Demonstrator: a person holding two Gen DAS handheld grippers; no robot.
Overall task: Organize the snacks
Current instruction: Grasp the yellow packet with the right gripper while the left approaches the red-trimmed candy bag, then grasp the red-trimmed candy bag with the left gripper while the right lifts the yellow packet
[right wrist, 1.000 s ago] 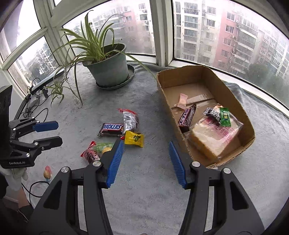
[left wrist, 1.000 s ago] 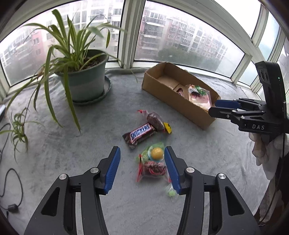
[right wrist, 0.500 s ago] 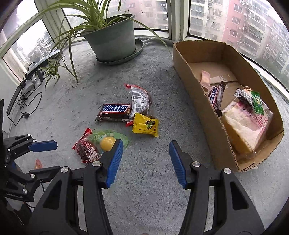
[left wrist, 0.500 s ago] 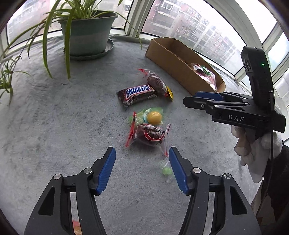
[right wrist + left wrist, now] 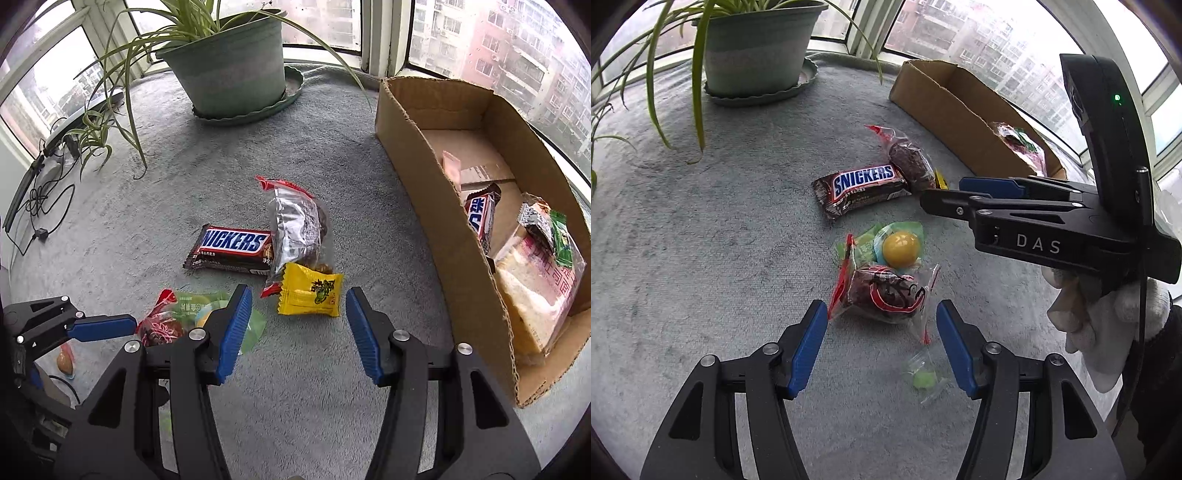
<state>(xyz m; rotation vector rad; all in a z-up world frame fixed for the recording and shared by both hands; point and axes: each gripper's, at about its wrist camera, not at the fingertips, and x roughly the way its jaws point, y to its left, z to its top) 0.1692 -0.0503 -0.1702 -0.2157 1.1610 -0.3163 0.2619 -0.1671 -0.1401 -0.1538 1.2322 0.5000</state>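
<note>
1. Blue pads of the left claw (image 5: 882,345) stand wide apart and grip nothing. Its jaws have just been opening, and the red pack (image 5: 884,291) lies just ahead of the tips, not yet between them.
2. To take it well, I would lower the left claw so the pads straddle the dark lump in the middle of the pack, not the clear crimped ends, which would likely slip.
3. Touching the far side of the red pack is the green pack (image 5: 895,243) with a yellow ball in it. Close only on the red one, or both may lift together.
4. Near the left claw's right pad lies a small green sweet (image 5: 923,378); keep that pad from pinning it.
5. The right claw (image 5: 299,330) is also wide and empty. The yellow pack (image 5: 310,295) lies just ahead of its tips, centred on the gap.
6. That pack's far edge touches a silver pack (image 5: 297,229) and lies near the Snickers (image 5: 232,247); a straight drop and a lift should spare them.
7. Off to the right claw's right stands the box (image 5: 443,177), already holding some snacks, the likely goal for both picks.
8. The claws work close together, so stagger the lifts.
</note>
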